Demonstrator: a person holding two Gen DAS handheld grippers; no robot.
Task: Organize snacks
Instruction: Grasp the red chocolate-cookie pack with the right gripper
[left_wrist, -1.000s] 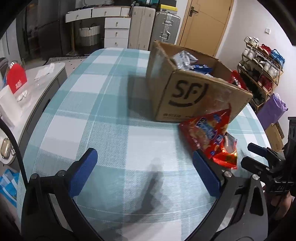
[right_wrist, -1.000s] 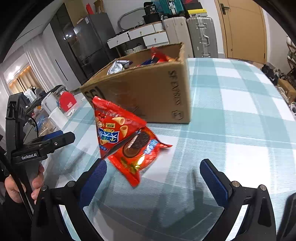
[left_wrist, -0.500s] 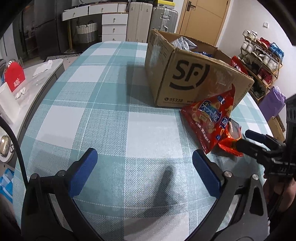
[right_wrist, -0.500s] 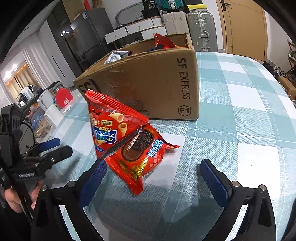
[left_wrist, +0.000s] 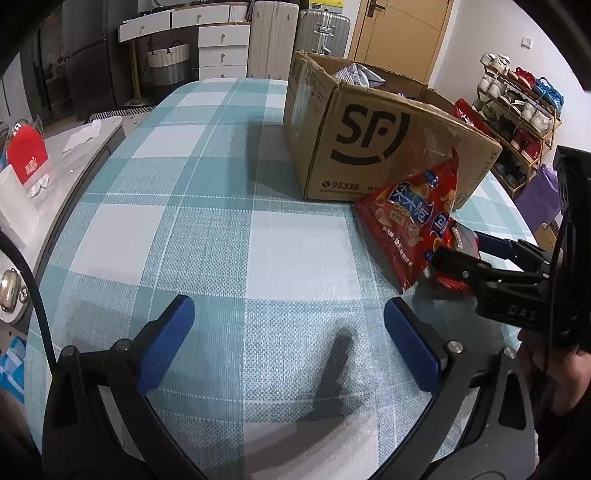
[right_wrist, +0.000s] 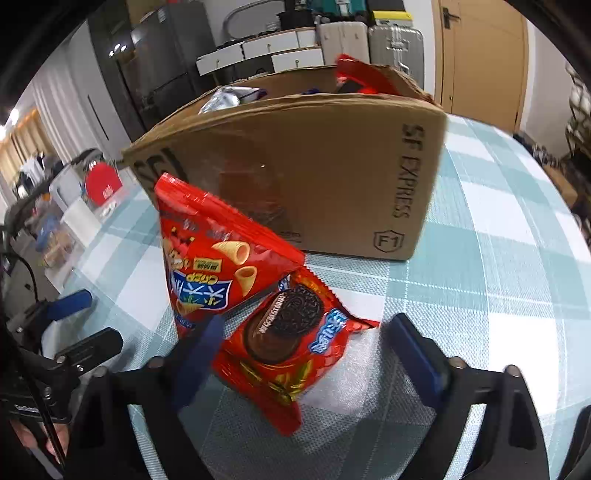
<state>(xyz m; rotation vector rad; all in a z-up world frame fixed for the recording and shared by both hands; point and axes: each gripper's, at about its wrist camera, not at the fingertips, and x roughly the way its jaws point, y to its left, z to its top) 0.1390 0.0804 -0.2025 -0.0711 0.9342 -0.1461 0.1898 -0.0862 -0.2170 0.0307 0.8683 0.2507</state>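
While closing jaws straddle the cookie packet (right_wrist: 291, 343), its lower edge perhaps blurred; left jaws wide.

The cardboard box (right_wrist: 295, 177) is matt brown, its rim ragged; the cookie packet (right_wrist: 291, 343) and the corn-snack bag (left_wrist: 410, 218) are glossy red film, crinkled; the tablecloth (left_wrist: 221, 229) looks woven and matt, perhaps cloth; the gripper pads (left_wrist: 166, 347) are matt blue.

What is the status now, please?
Right gripper jaws closing around red cookie packet, no grip yet. Left gripper open, empty. Red corn-snack bag leans on brown cardboard box.
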